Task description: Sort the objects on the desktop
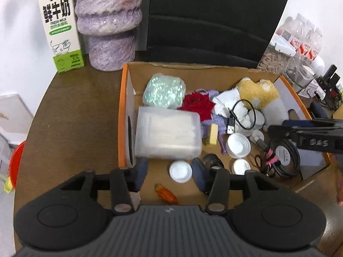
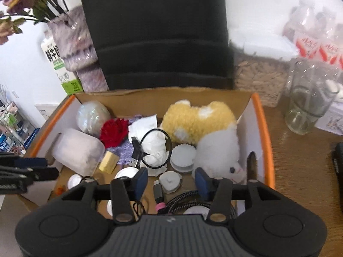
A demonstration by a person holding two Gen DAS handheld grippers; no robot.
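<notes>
An orange-edged cardboard box (image 1: 122, 115) (image 2: 260, 115) on the brown table holds mixed objects: a frosted plastic case (image 1: 168, 135) (image 2: 77, 150), a red flower (image 1: 198, 105) (image 2: 114, 131), a yellow and white plush toy (image 1: 260, 95) (image 2: 199, 120), a black USB cable (image 1: 244, 115) (image 2: 150, 147), white lids (image 1: 238, 145) and a coiled cable (image 1: 283, 158). My left gripper (image 1: 170, 175) is open above a small white cap (image 1: 180, 171) at the box's near edge. My right gripper (image 2: 171, 181) is open above a white cap (image 2: 170, 181) near the plush toy.
A milk carton (image 1: 59, 23) and a purple fuzzy vase (image 1: 109, 21) stand left behind the box. A black chair back (image 1: 210, 17) is behind it. A jar of pellets (image 2: 257, 79), a glass jar (image 2: 306, 105) and bottled drinks (image 1: 304, 36) stand to the right.
</notes>
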